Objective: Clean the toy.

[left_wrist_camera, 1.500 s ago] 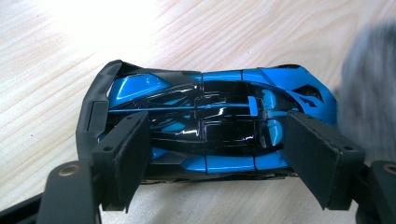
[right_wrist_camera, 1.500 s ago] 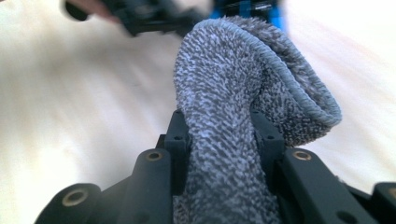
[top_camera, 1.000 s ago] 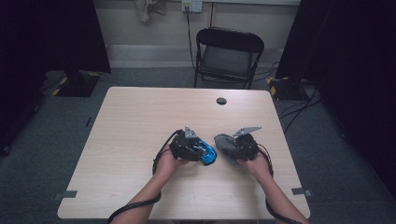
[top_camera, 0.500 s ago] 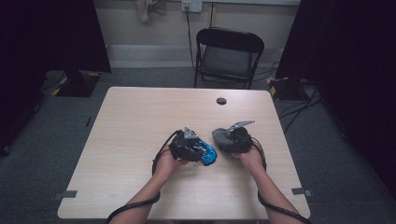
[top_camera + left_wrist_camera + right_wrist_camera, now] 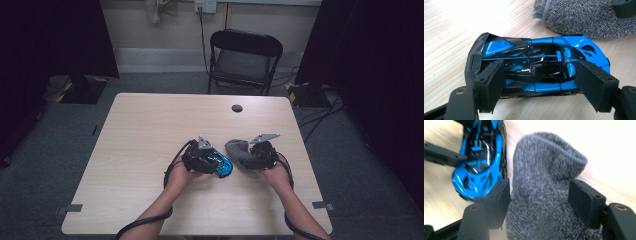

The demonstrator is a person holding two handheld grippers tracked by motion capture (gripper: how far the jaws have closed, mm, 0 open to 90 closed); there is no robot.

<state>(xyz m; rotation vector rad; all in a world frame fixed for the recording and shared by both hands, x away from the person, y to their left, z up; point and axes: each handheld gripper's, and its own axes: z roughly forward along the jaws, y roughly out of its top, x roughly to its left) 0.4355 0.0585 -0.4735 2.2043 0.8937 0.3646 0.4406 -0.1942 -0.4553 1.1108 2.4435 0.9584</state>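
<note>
Near the front middle of the worktop (image 5: 150,130), 2 items lie side by side: 1 blue-and-black toy car (image 5: 218,164) and 1 grey knitted sock (image 5: 239,153), close together, the sock just off the car's nose and a little further from the person. Left gripper (image 5: 216,162): jaws set across the car's width, 1 pad at each flank, holding it; the car's long axis runs crosswise to the jaws, with its nose toward the sock. Right gripper (image 5: 246,156): jaws have just been opening; the sock lies between them lengthwise, cuff end pointing away from the hand, with a visible gap at the far pad (image 5: 584,200) and the near pad about at the cloth, so it reads as released rather than gripped. The left hand is nearer the car, the right nearer the sock. Any move to bring the 2 together is short. Elsewhere: 1 dark round grommet (image 5: 237,108) near the far edge, well apart; 1 folding chair (image 5: 244,59) beyond. Nothing stands between car and sock.
</note>
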